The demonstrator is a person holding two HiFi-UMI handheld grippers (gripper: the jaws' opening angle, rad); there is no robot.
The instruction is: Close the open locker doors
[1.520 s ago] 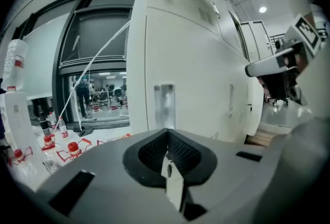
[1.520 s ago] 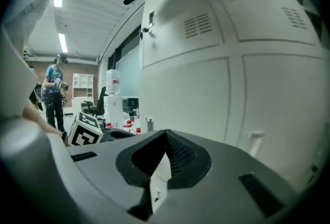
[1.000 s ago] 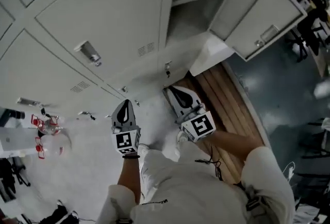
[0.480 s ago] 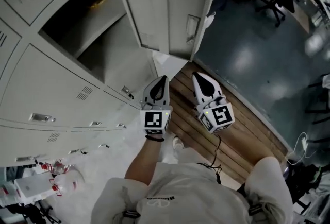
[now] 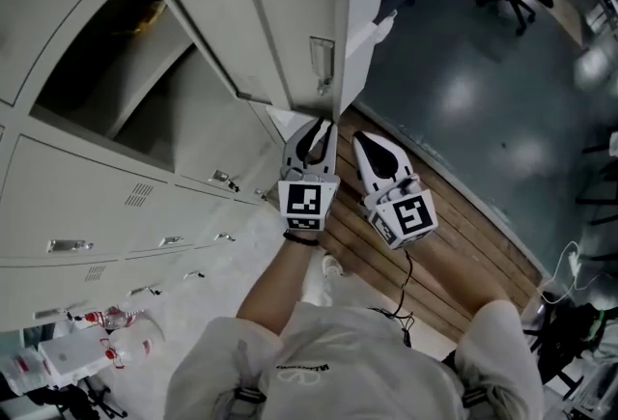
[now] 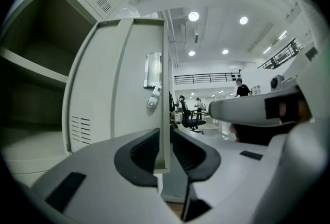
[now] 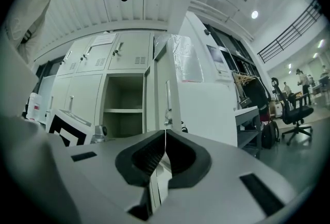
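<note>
Left claw (image 6: 164, 138) had just opened slightly, straddling the edge of the open locker door (image 6: 117, 84), ready to swing it; right claw (image 7: 164, 140) was closed, empty

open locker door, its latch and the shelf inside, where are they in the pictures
open locker door (image 5: 275, 22), head view, inner face of the panel
latch (image 6: 152, 70), left gripper view, metal plate near the door's free edge
shelf (image 7: 122, 110), right gripper view, its front edge
</note>
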